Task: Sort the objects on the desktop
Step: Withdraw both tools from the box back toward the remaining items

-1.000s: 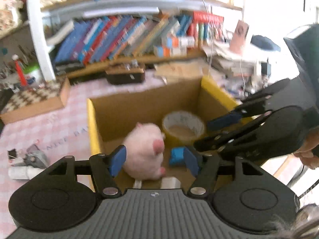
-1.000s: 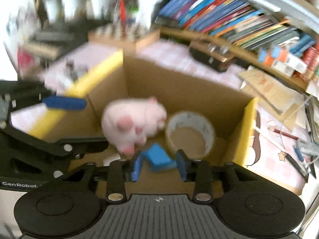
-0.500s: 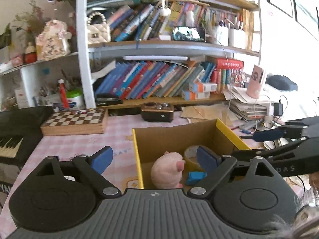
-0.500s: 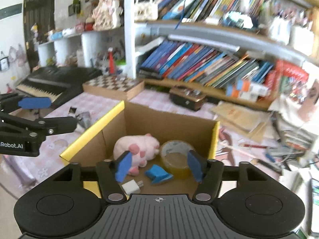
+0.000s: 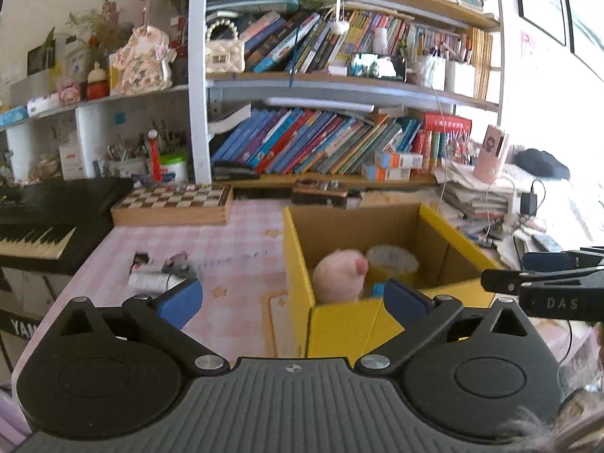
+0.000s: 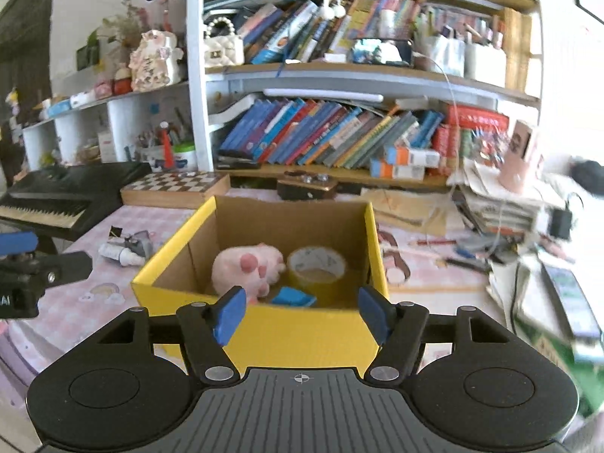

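Behind toy [image 6: 245, 268], right view only: blue block [image 6: 293, 297].

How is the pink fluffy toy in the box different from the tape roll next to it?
The pink plush toy is soft, fuzzy and rounded into a lump; the tape roll is a stiff ring with a hole through its middle. The toy is pale pink with darker pink spots; the roll is yellowish brown with a whitish top edge. The toy stands taller than the roll, which lies flat. Both sit inside the yellow cardboard box, side by side.
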Tool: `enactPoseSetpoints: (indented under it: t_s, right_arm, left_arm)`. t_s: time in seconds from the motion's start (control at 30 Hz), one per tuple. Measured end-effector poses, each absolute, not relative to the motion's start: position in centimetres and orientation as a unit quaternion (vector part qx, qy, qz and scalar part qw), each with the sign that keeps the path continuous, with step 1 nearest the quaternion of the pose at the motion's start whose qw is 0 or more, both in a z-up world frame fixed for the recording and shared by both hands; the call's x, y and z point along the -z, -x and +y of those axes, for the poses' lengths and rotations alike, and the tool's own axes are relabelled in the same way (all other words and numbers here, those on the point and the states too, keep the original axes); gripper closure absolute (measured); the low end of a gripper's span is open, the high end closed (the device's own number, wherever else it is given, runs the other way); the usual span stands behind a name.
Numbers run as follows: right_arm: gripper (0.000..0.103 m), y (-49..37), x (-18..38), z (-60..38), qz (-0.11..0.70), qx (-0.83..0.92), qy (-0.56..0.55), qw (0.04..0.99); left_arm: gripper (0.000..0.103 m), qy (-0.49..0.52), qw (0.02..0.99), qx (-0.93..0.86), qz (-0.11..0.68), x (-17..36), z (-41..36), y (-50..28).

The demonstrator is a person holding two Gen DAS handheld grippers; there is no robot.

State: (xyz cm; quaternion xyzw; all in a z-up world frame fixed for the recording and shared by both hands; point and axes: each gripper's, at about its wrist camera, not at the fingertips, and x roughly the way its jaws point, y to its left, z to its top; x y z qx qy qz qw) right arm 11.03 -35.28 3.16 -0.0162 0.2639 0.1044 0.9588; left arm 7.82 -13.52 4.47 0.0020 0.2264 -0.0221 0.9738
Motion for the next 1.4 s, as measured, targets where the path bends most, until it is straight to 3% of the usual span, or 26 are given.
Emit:
enactPoseSetpoints:
  t_s: [0.63, 1.4]
  right_arm:
    - [0.035, -2.7, -0.6, -28.7, 0.309, -0.06, -0.003, 0.949]
    - [0.03, 0.2, 2.3, -22.3, 0.383, -0.067, -0.039, 0.921]
  left_arm:
    - [0.0, 0.008, 0.966, 0.047, 0.255, -2.1, -6.4, -2.9]
    - [0.0, 0.002, 0.941, 0.07, 0.33, 1.0, -1.0, -0.6]
